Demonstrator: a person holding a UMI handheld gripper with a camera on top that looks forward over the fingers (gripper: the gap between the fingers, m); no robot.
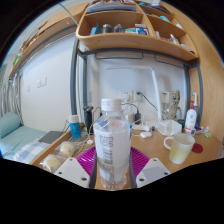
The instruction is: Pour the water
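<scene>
While the gripper [112, 172] is raised above the desk [150, 148], its fingers [76, 171] are clenched on a clear water bottle [112, 145] with a white cap, held upright between them. A white mug [179, 147] stands on the desk just beyond, to the right.

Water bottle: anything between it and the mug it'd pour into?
Nothing visible. The water bottle stands between the pink pads of the hand-held gripper, which appear to press on it. The white mug sits ahead and to the right on the wooden desk, with bare desk between them.
</scene>
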